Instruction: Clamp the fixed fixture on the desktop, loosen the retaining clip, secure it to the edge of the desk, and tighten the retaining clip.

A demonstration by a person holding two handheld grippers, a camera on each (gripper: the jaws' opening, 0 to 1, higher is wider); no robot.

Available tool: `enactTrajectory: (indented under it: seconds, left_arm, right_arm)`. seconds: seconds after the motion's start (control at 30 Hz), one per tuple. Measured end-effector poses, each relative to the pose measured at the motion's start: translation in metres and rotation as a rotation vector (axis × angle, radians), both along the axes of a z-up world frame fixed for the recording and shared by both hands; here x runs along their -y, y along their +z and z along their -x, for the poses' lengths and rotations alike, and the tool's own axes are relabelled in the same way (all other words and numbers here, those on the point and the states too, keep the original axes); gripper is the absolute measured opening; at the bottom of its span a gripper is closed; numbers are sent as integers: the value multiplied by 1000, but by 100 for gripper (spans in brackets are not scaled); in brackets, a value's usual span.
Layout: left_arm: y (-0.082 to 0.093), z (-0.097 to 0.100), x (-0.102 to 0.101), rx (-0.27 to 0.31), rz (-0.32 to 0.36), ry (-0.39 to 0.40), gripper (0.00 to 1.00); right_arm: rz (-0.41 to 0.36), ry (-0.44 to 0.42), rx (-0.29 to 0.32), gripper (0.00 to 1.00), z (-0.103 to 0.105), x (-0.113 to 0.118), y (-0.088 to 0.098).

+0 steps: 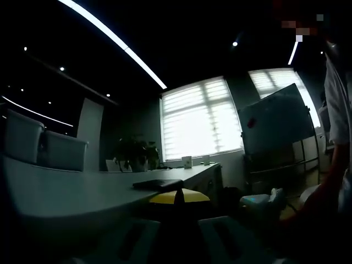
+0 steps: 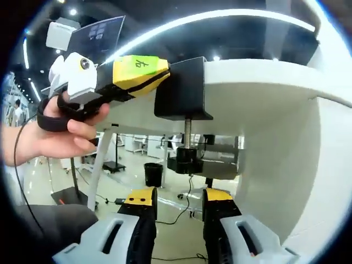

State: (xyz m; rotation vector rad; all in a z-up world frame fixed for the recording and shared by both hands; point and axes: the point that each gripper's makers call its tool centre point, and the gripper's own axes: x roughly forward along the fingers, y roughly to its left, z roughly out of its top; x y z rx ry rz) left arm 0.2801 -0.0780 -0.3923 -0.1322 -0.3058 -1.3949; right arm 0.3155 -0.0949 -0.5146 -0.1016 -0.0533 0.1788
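1. Since the black clamp fixture (image 2: 181,88) already straddles the edge of the white counter (image 2: 264,74), with its upper arm over the top and its threaded screw (image 2: 187,133) hanging beneath, the placing step looks done as far as the right gripper view shows.
2. Seen from there, the left gripper (image 2: 157,74) comes in from the left in a person's hand (image 2: 66,129), its yellow-and-black tips touching the side of the fixture; whether they actually pinch it or merely press against it I cannot tell.
3. Below the counter, the right gripper (image 2: 177,201) points up at the black knob (image 2: 187,160) at the foot of the screw; its jaws stand apart with nothing between them, just short of the knob.
4. A stretch of bare thread shows between the knob and the underside of the counter, so I judge the clip is not yet tight.
5. What remains is probably to close on the knob and turn it until the pad bears against the underside.
6. The left gripper view is dim: its own tips (image 1: 179,197) sit at the counter's near edge (image 1: 71,198), with a dark flat object (image 1: 157,185) lying farther along the top.
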Motion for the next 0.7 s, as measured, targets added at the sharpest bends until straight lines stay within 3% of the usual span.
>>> enactTrajectory:
  seconds: [0.03,0.07,0.1,0.17,0.23,0.27,0.33,0.4,0.43,0.53,0.7]
  left_arm:
    - [0,0,0,0,0,0,1]
    - [0,0,0,0,1,0,1]
    - [0,0,0,-2,2,-1,1]
    - [0,0,0,-6,5,-4,1]
    - [0,0,0,-11,9,-8,1]
    - [0,0,0,-17,9,-9,1]
    - [0,0,0,-15,4,-6,1]
    - [0,0,0,-8,-2,1,1]
    - [0,0,0,-4,-3,4,1]
    - [0,0,0,-7,0,0,1]
    - [0,0,-1,-12,6,-4,1]
  right_arm:
    - [24,-43,0,31,1,5,1]
    - [77,-154,13,31,3,19,6]
    - [55,-194,37,31,7,22,14]
    - [33,-161,39,31,9,9,20]
    - [109,-151,33,31,5,-3,21]
    - [100,-158,39,31,5,-7,21]
    - [97,-190,40,33,1,-5,20]
    - [53,-274,71,31,-1,9,26]
    - [45,-281,107,31,-2,10,33]
    - [60,-302,121,31,-7,13,41]
    - [50,-304,100,28,-19,11,40]
